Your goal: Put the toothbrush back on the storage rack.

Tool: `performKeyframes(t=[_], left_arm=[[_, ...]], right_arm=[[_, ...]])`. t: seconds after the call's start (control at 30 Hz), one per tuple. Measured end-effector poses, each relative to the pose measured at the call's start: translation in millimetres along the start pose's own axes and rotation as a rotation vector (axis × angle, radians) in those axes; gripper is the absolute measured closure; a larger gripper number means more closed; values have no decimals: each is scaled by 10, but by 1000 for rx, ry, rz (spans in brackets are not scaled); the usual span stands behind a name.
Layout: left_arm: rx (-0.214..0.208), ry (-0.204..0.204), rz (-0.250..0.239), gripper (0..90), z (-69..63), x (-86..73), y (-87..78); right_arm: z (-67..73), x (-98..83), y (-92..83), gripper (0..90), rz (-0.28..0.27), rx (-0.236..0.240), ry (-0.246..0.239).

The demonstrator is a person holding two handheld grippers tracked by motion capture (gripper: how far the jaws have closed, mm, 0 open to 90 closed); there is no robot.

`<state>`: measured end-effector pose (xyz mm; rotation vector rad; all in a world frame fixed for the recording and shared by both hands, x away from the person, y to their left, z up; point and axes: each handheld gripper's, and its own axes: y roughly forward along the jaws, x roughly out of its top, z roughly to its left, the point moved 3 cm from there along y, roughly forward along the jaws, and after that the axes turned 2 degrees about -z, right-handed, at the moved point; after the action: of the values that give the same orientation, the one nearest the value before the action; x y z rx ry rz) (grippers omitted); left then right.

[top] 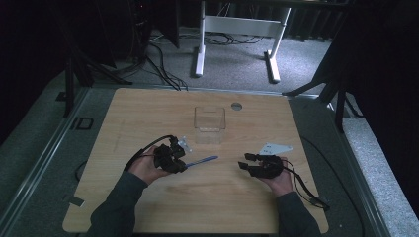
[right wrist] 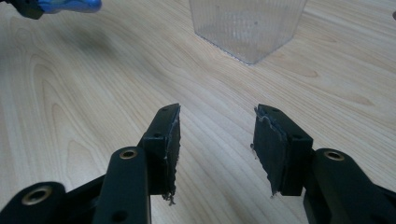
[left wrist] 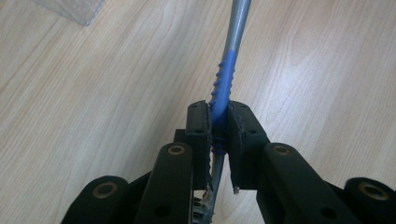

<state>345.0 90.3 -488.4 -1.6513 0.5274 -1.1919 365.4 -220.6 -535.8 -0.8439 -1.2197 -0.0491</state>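
No text, label, brand or number can be read anywhere. The pictures are too dim and small for lettering.

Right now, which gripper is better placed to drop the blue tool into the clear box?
Left. The left gripper is already clamped on the blue-handled tool, just in front of the clear box. The right gripper is open with nothing between its jaws, so it would probably need a handover first.
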Motion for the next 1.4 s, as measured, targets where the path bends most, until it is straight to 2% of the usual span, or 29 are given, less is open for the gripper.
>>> performKeyframes(t=[0.3, 0.43, 0.53, 1.1, 1.4], left_arm=[[-15, 46, -11, 797, -33, 49, -2], [-22, 78, -31, 797, -56, 79, -9], [-23, 86, -38, 797, -66, 93, -10], [-51, 136, -44, 797, -113, 158, 18], [-69, 156, -54, 797, -145, 189, 44]], right_arm=[[71, 30, -40, 513, -18, 46, -25], [115, 52, -56, 516, -25, 77, -46], [151, 66, -69, 524, -29, 102, -56], [224, 109, -131, 552, -66, 157, -79], [343, 156, -127, 558, -71, 189, -132]])
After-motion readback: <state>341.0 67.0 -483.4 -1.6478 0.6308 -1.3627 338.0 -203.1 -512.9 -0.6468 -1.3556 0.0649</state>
